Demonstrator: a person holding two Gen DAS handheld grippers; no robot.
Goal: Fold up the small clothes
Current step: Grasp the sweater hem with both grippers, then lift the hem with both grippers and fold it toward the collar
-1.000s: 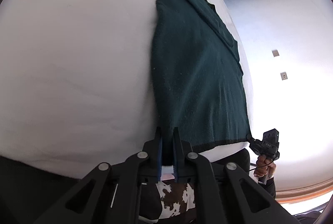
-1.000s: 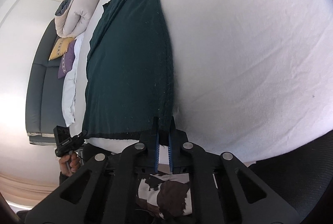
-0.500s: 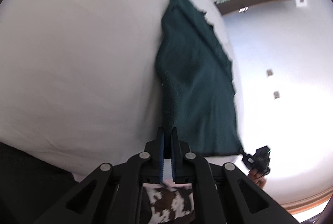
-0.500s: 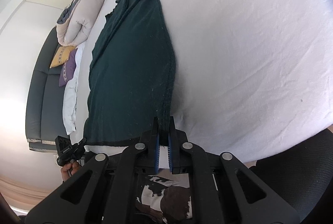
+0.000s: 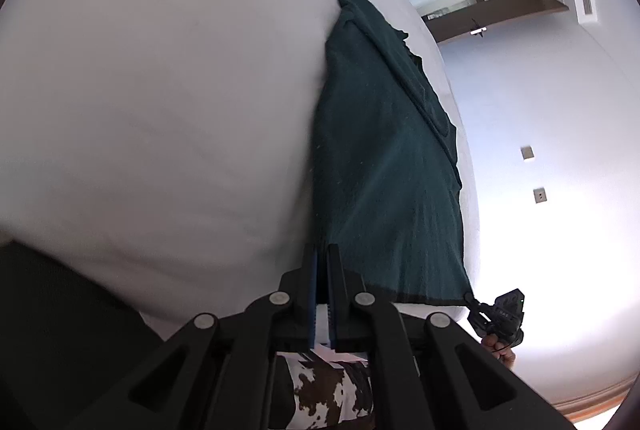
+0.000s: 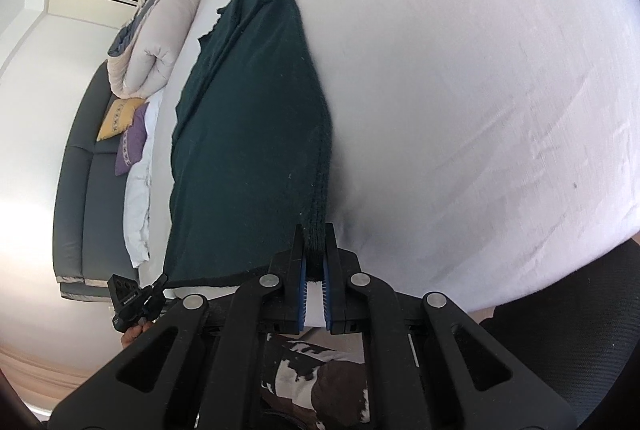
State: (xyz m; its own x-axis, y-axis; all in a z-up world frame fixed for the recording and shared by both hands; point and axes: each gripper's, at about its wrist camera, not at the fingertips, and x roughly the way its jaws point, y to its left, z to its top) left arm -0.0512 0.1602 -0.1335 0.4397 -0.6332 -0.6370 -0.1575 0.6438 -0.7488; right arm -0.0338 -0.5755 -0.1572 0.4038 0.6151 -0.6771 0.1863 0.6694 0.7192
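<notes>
Both tongs, left gripper (image 5: 320,257) and right gripper (image 6: 316,239), pinch the green garment's (image 5: 380,170) near corners over the white bed (image 5: 140,90).

Both wrist views look close along the bed (image 5: 160,90) — sharing the green garment (image 6: 248,134).

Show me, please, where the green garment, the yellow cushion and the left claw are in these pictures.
green garment (image 5: 384,166): left wrist view, middle of the cloth.
yellow cushion (image 6: 116,118): right wrist view, middle of its face.
left claw (image 5: 321,254): left wrist view, between the fingertips.
</notes>
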